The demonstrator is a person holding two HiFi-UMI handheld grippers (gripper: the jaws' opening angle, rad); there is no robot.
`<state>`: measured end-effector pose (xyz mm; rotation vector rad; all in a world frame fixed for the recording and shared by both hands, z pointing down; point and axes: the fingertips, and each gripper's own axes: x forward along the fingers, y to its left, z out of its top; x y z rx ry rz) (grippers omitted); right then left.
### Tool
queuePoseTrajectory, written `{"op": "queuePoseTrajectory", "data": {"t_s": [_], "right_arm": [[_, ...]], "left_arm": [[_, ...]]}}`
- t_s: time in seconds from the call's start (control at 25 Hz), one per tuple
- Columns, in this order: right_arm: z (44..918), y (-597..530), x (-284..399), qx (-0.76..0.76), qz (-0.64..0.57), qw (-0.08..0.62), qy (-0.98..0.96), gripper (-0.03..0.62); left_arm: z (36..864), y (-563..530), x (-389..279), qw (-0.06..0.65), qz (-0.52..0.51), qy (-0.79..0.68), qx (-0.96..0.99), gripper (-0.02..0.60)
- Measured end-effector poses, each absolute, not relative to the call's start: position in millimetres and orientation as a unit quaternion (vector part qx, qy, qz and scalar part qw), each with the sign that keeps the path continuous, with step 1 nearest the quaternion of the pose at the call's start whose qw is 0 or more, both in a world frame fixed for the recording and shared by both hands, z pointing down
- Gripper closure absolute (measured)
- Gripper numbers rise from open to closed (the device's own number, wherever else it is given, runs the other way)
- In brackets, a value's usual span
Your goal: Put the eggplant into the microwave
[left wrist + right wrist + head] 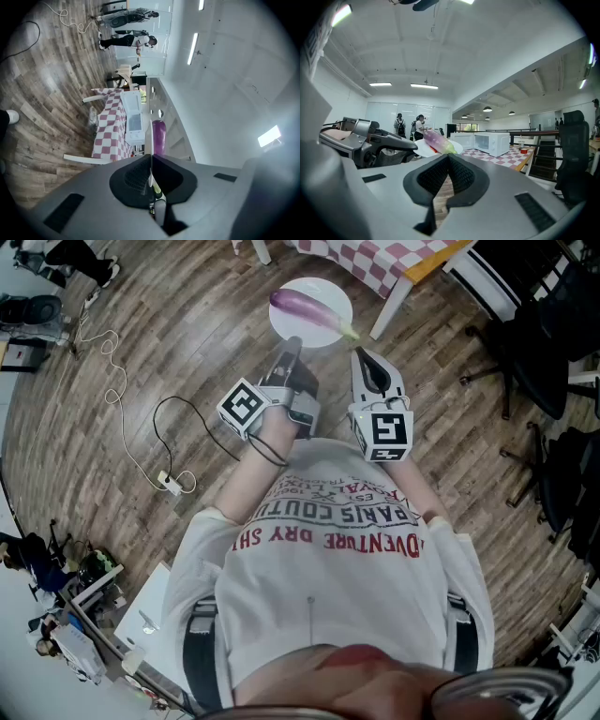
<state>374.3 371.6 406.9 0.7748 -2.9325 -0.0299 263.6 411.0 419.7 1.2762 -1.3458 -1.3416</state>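
Note:
A purple eggplant (305, 306) with a green stem lies on a white plate (326, 289) held out over the wooden floor. My left gripper (292, 341) is shut on the near rim of the plate (151, 140), which shows edge-on between its jaws, with the eggplant (158, 136) beyond. My right gripper (361, 354) hangs just to the right of the plate, shut and empty (449, 157). A white microwave (497, 142) stands ahead on a red-checked table (508, 155), its door closed. The microwave (132, 117) also appears in the left gripper view.
The checked table (375, 259) has white legs and stands just past the plate. Black office chairs (534, 352) crowd the right side. A black cable (178, 413) and a white power strip (171, 484) lie on the floor at left. People stand far off (419, 125).

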Motion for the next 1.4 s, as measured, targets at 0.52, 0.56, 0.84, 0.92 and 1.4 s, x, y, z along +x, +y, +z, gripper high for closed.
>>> {"op": "queuePoseTrajectory", "data": {"t_s": [0.52,0.56,0.84,0.92,1.4], "right_arm": [[409.4,367.9,371.9,0.253,0.001,0.055,-0.966,0.568],[409.8,367.9,372.1,0.254,0.005,0.052,-0.966,0.568],[419.9,362.0,373.0,0.260,0.032,0.060,-0.963,0.568],[422.9,354.9,369.2,0.260,0.036,0.062,-0.963,0.568],[434.1,297.4,289.3,0.294,0.035,0.084,-0.952,0.568]], "left_arm": [[425.0,410.3,261.4,0.413,-0.531,-0.546,0.500,0.551],[425.1,411.0,260.7,0.413,-0.532,-0.545,0.500,0.551],[429.6,410.4,256.2,0.414,-0.527,-0.551,0.497,0.551],[433.3,402.4,249.6,0.412,-0.519,-0.558,0.500,0.551],[447.3,345.0,158.3,0.437,-0.527,-0.543,0.486,0.551]]}}
